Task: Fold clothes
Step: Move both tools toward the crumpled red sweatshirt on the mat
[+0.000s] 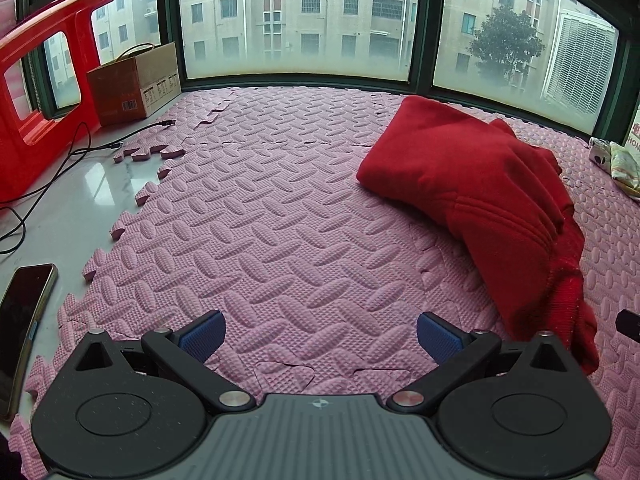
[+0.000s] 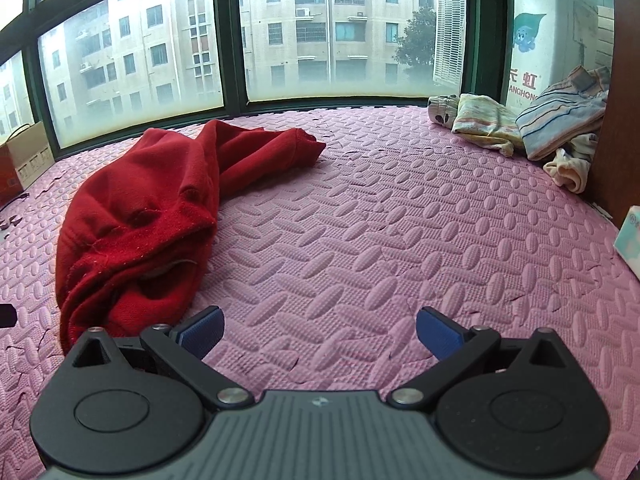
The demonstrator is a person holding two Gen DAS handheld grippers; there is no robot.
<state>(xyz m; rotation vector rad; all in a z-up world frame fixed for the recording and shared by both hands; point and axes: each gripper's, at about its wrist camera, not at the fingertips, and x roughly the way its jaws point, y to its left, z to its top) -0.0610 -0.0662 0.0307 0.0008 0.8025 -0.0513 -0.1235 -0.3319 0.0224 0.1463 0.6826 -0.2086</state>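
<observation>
On the pink foam mat (image 1: 280,208), from the left wrist view: left gripper (image 1: 320,336) spread wide, blue pads (image 1: 202,336) apart over bare mat, nothing between them. Red sweater (image 1: 480,184) lying crumpled to the right, its near end just beside the right-hand finger, not touching the pads. At the left edge, a phone (image 1: 20,320) face up on the bare white sill, black cables (image 1: 60,160) trailing past a red plastic stool (image 1: 44,80) and a cardboard box (image 1: 136,84) against the window.

On the same mat (image 2: 400,220), from the right wrist view: right gripper (image 2: 320,334) likewise fully open and empty, tilted down toward the mat. Red sweater (image 2: 140,208) bunched at the left, near the left-hand finger, one sleeve reaching toward the window. Far right, by the corner, a heap of other clothes (image 2: 532,128), well apart from the sweater.
</observation>
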